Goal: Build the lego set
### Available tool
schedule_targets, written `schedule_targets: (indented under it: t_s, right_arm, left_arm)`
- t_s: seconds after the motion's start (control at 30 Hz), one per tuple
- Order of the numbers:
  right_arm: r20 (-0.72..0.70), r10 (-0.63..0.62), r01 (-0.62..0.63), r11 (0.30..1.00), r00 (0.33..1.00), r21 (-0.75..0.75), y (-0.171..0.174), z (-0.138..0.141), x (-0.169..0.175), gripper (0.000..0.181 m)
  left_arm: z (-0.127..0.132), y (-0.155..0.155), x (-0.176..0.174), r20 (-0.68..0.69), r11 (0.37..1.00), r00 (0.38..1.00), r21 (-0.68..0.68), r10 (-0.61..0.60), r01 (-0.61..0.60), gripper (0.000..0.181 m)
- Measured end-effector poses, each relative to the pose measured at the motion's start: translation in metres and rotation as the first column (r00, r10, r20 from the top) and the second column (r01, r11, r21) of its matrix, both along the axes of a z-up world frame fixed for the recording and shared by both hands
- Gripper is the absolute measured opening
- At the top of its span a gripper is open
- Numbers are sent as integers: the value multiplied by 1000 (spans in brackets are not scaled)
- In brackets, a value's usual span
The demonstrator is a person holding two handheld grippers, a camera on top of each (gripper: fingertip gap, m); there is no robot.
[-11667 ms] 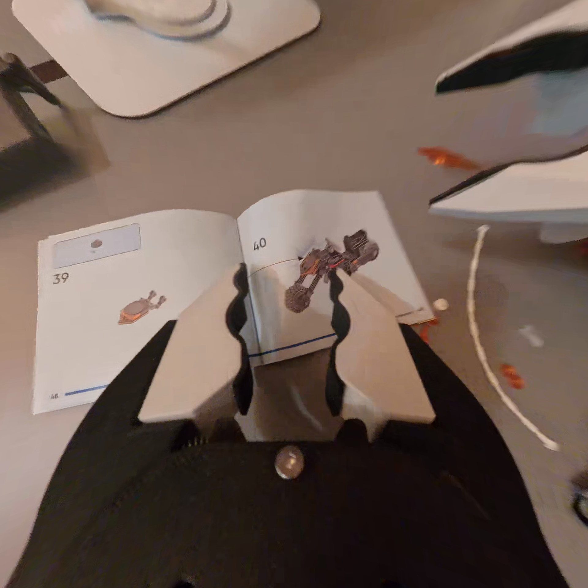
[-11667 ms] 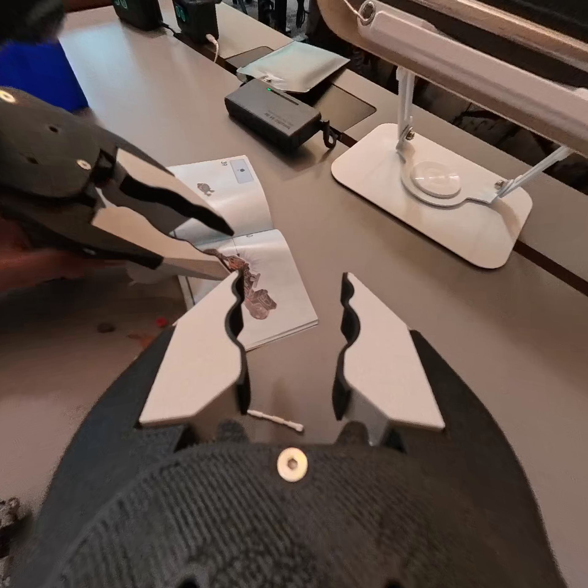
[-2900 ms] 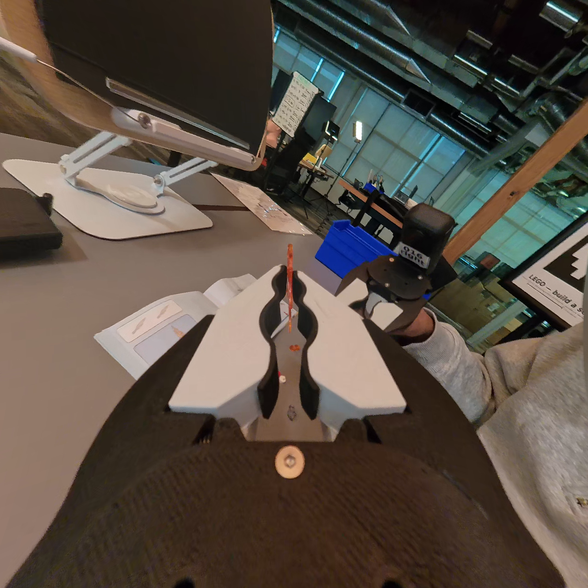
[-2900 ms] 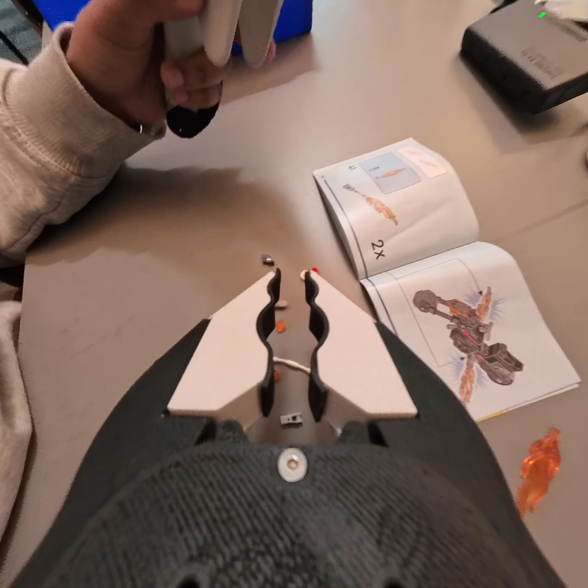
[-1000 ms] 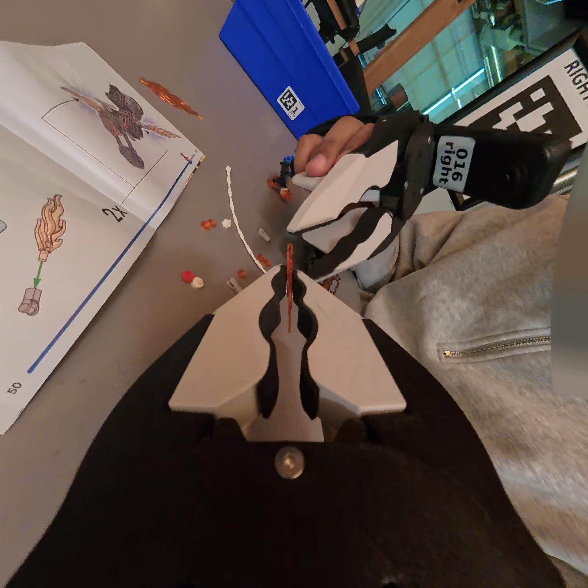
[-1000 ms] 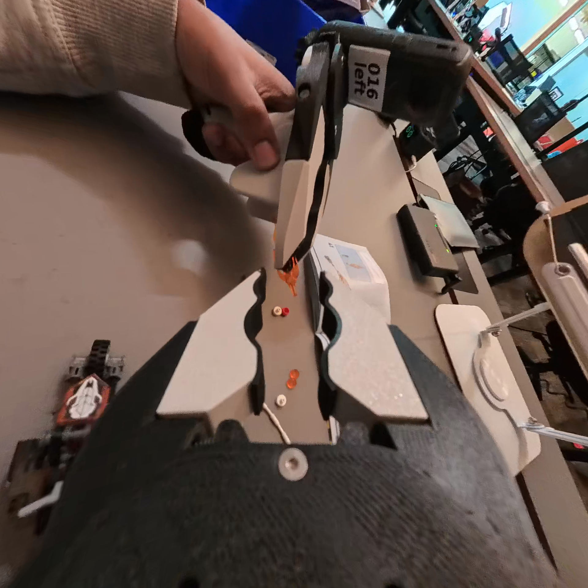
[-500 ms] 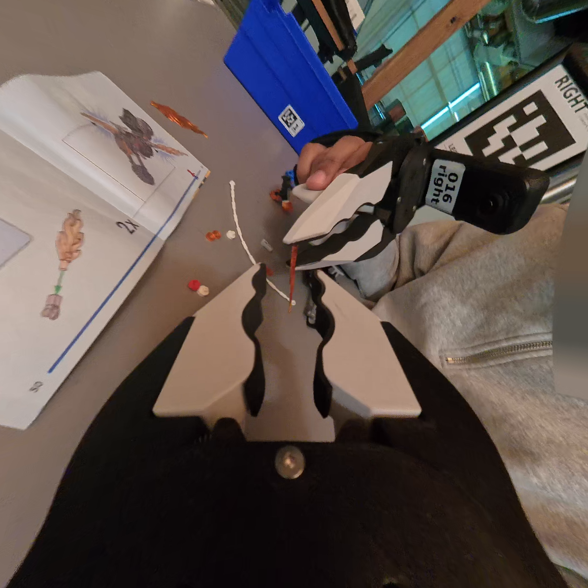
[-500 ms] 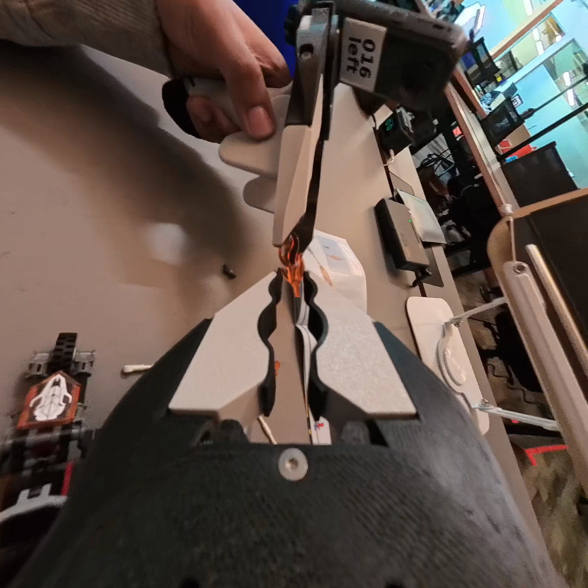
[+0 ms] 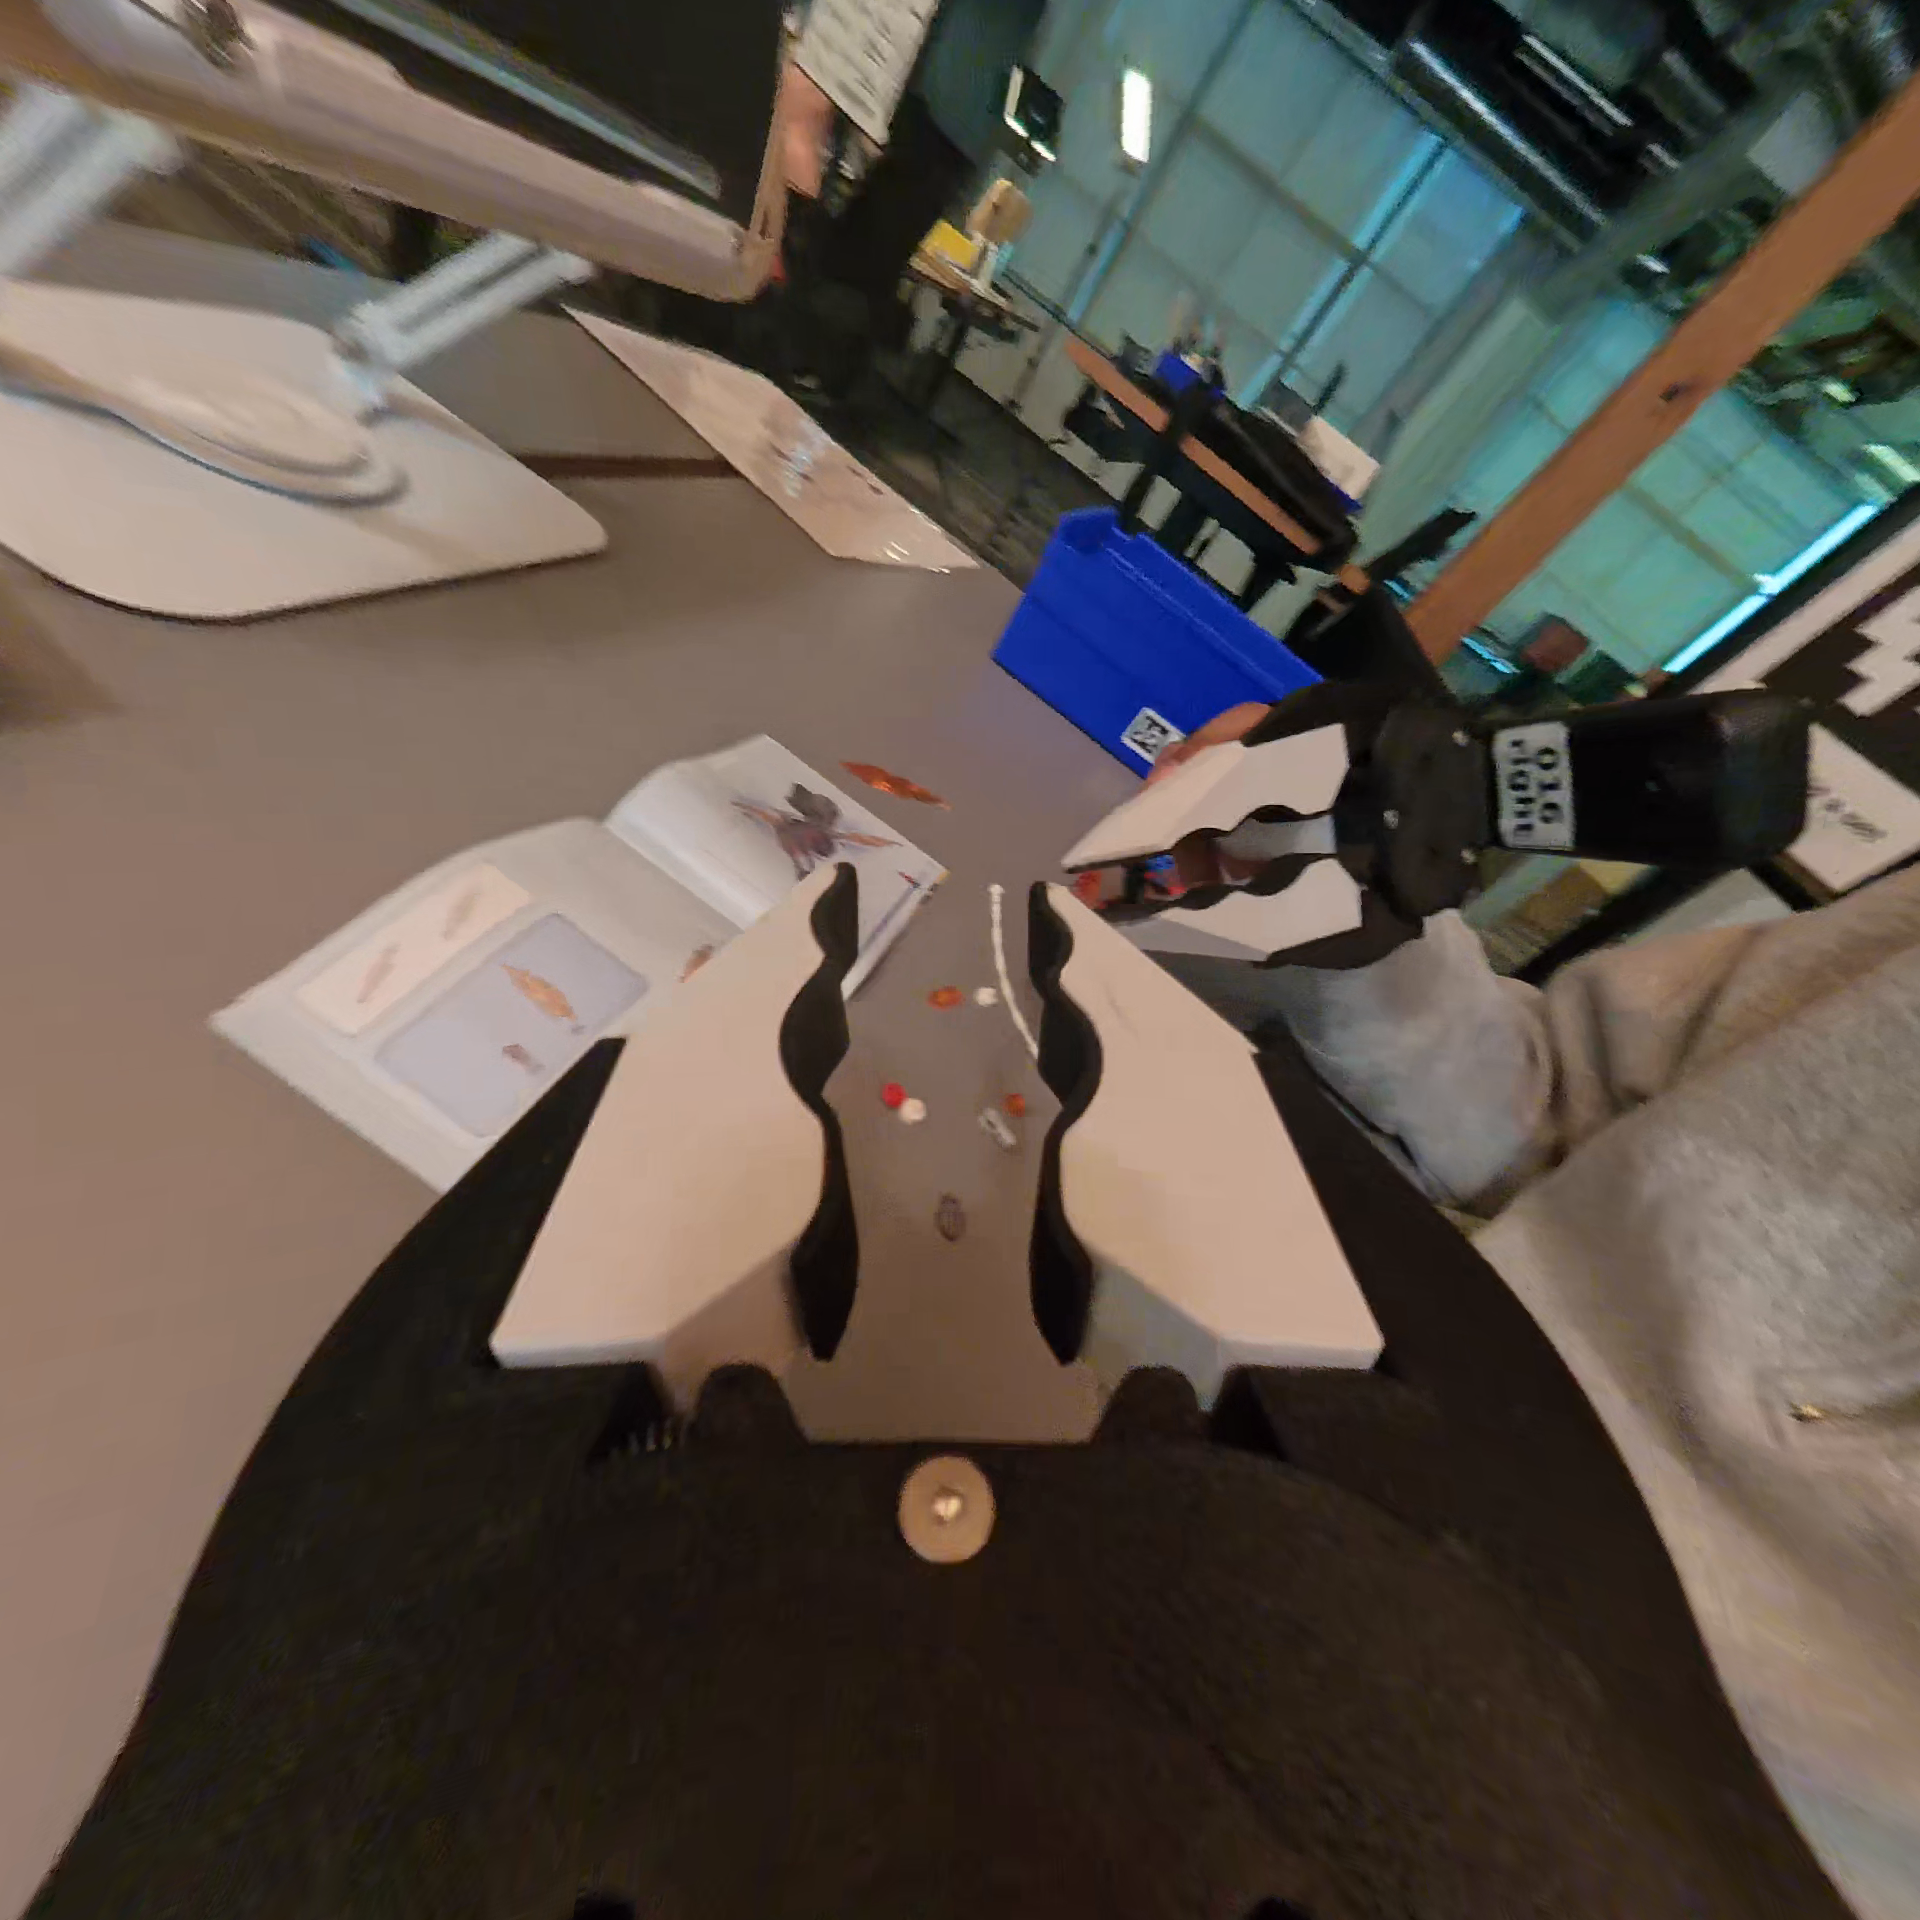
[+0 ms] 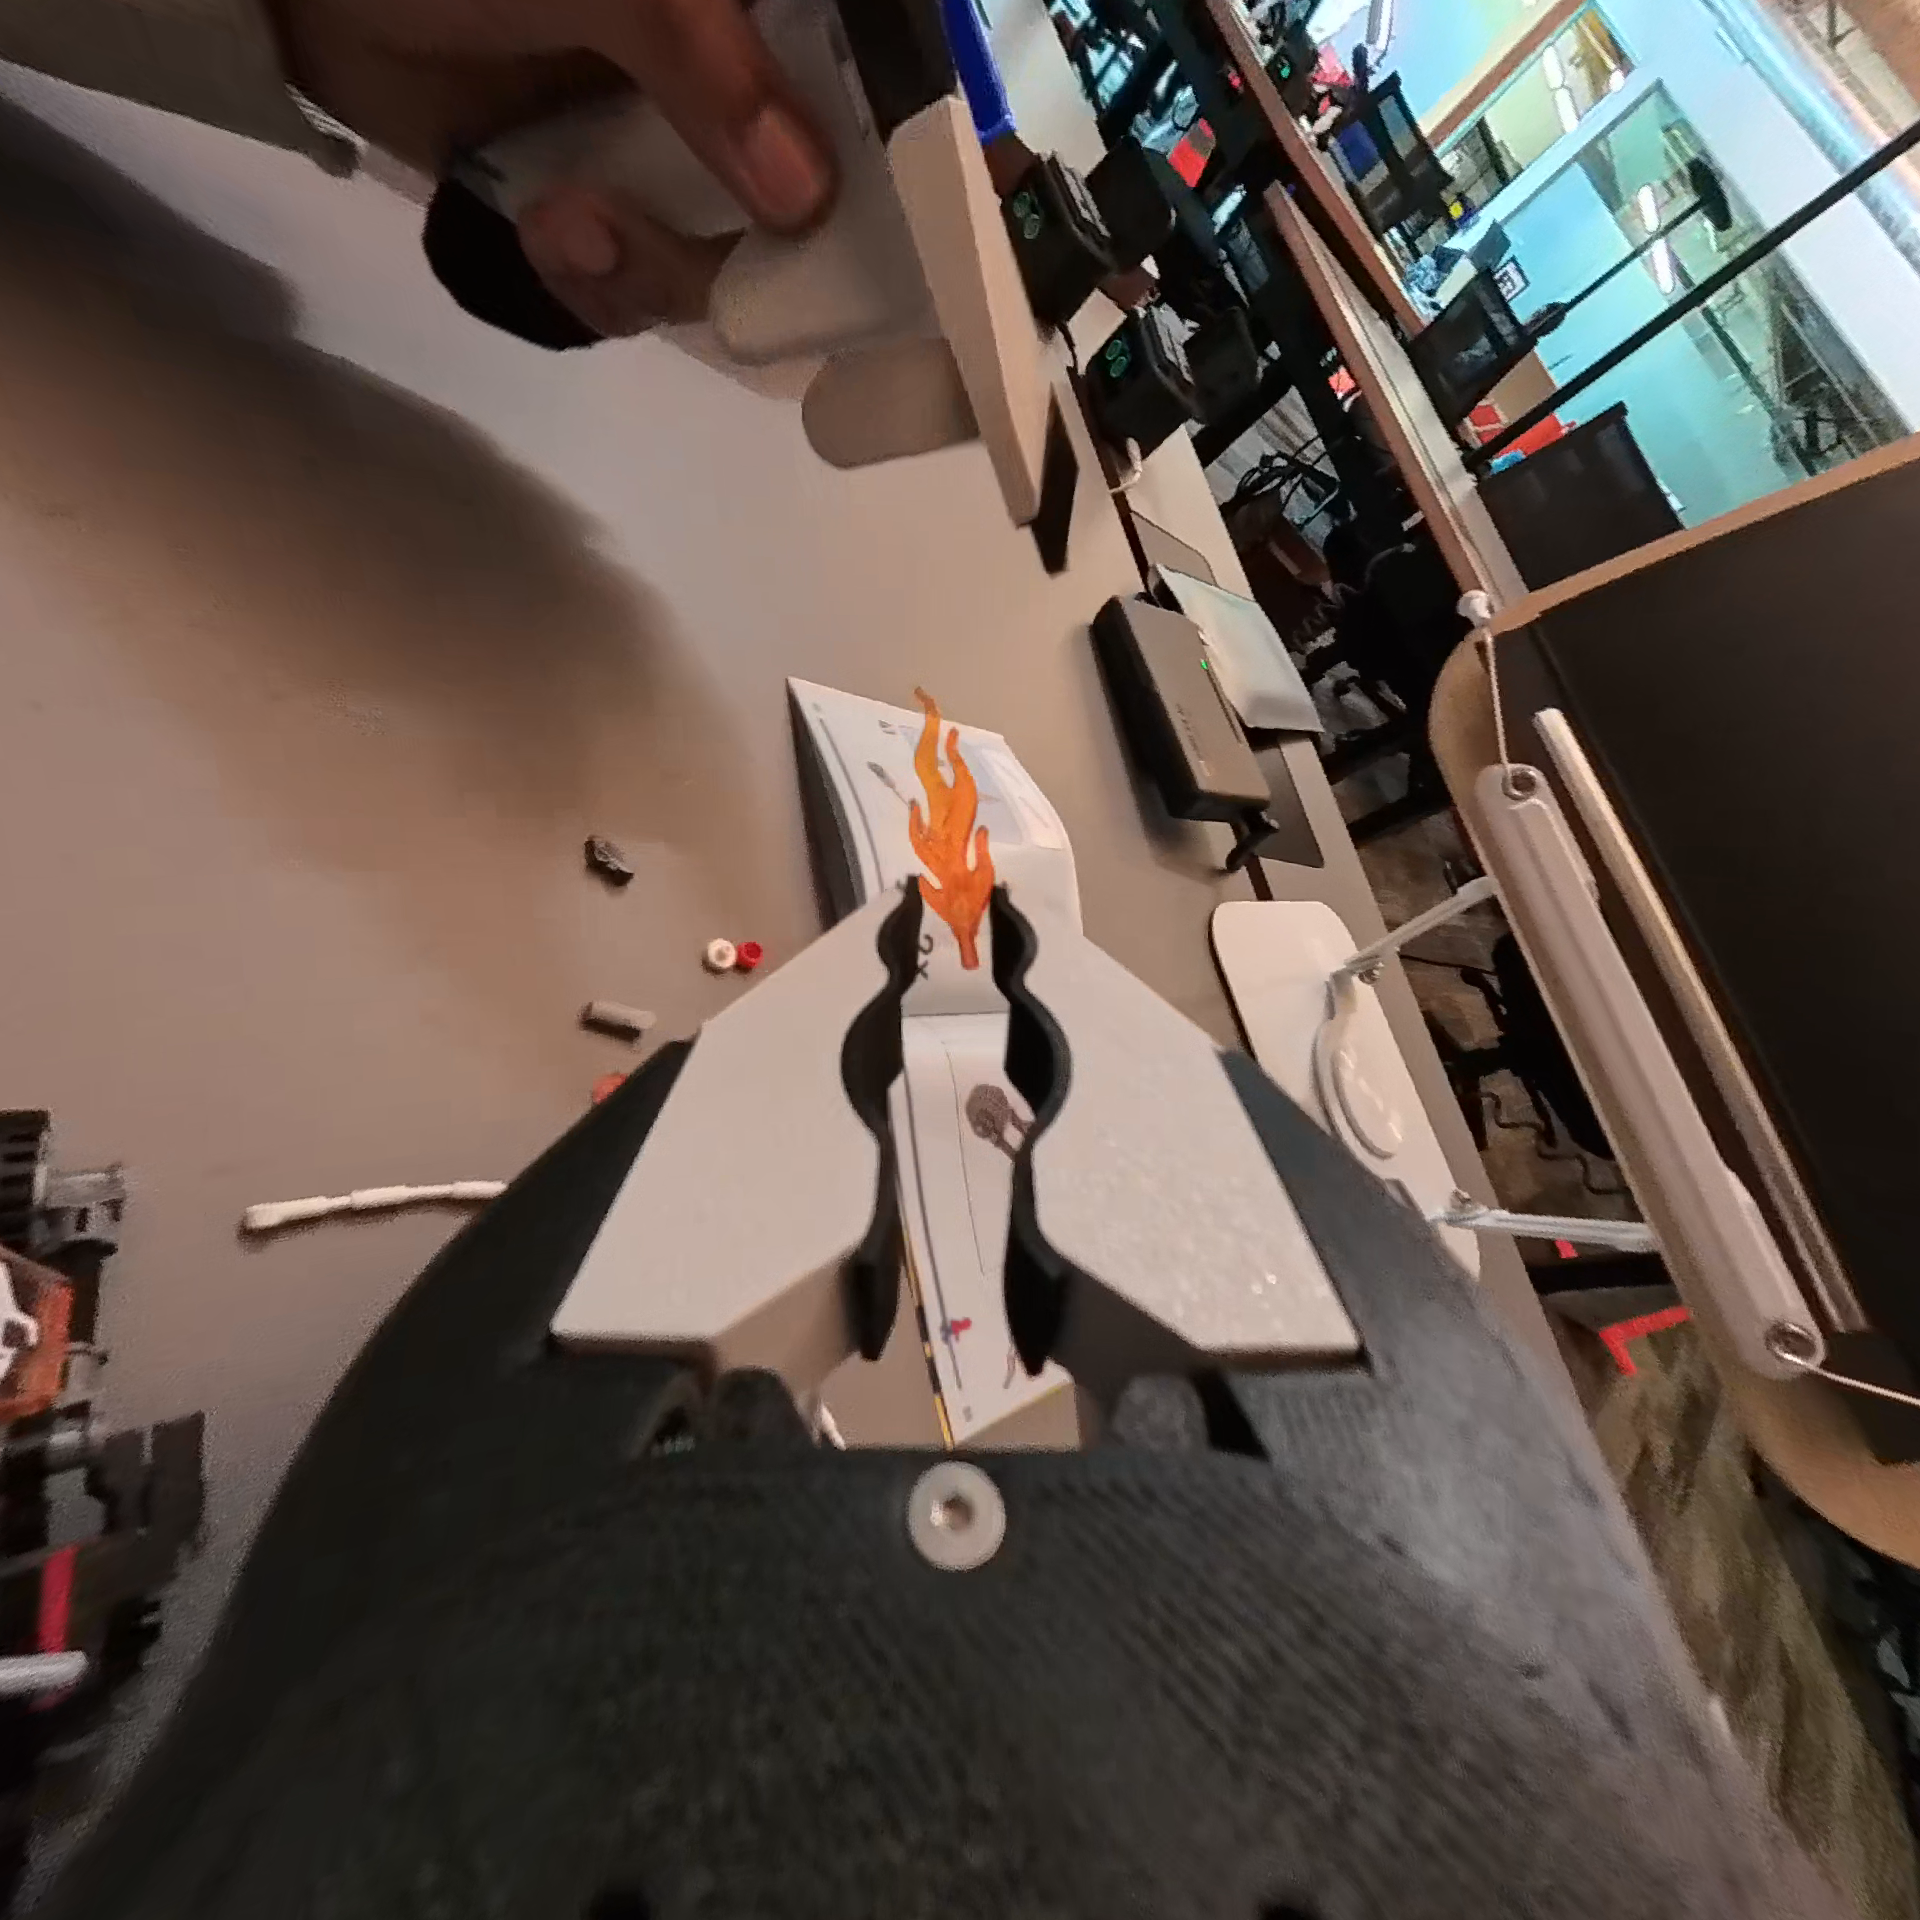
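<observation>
Handed across, the orange flame piece (image 10: 948,831) now sits pinched at its base in the right tool (image 10: 954,906); the left tool (image 9: 935,894) has spread empty above loose studs (image 9: 902,1101). Attaching it likely comes next. Open tabletop (image 9: 312,748) surrounds the instruction booklet (image 9: 488,977).

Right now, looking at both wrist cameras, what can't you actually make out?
- Lego model: right wrist view, cut off by the left edge, blurred.
- Flame piece: its base sits between the right gripper tips, so the actual contact is hidden.
- Left gripper: in the right wrist view only the hand and one finger show; the top edge cuts it.
- Small loose pieces: left wrist view, too tiny to identify.
</observation>
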State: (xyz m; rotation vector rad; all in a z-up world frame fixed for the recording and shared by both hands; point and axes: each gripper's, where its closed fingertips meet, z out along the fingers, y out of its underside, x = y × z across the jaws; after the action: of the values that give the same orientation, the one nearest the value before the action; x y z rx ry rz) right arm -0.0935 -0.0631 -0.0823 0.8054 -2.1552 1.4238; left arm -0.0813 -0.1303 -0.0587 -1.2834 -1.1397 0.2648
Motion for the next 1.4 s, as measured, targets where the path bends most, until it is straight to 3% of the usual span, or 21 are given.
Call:
schedule_targets:
  t_s: [0.23, 0.4, 0.5, 0.6, 0.73, 0.77, 1.17, 1.4]
  right_arm:
    - [51, -113, 113, 994, 992, 3, -3, -1, -18, 11]
    - [94, -65, 68, 997, 993, -28, -6, 5, -4, 11]
    - [102, 29, -22, 998, 994, -66, -5, 12, 14, 11]
    - [102, 98, -87, 991, 990, -103, -3, 19, 28, 10]
    - [100, 118, -107, 988, 988, -111, -1, 21, 32, 10]
    - [102, 120, -109, 988, 988, -111, -1, 21, 32, 10]
    - [178, 127, -110, 989, 976, -104, -2, 18, 29, 17]
    - [210, 152, -132, 986, 966, -106, 1, 21, 32, 6]
  left_arm:
    - [0, -6, -1, -12, 999, 999, -25, 45, -45, 24]
    - [5, 23, 5, -12, 989, 992, 80, -125, 126, 29]
    - [12, 48, 16, -70, 971, 969, -7, -239, 239, 36]
    - [-9, 58, 16, -14, 955, 966, -155, -259, 254, 25]
    - [-4, 70, 24, -12, 934, 936, -78, -351, 350, 9]
    - [-3, 70, 26, -19, 931, 933, -78, -360, 358, 1]
    - [-3, 68, 27, -11, 933, 935, -67, -355, 354, 0]
    - [-2, 67, 27, -3, 932, 933, -37, -361, 360, 0]
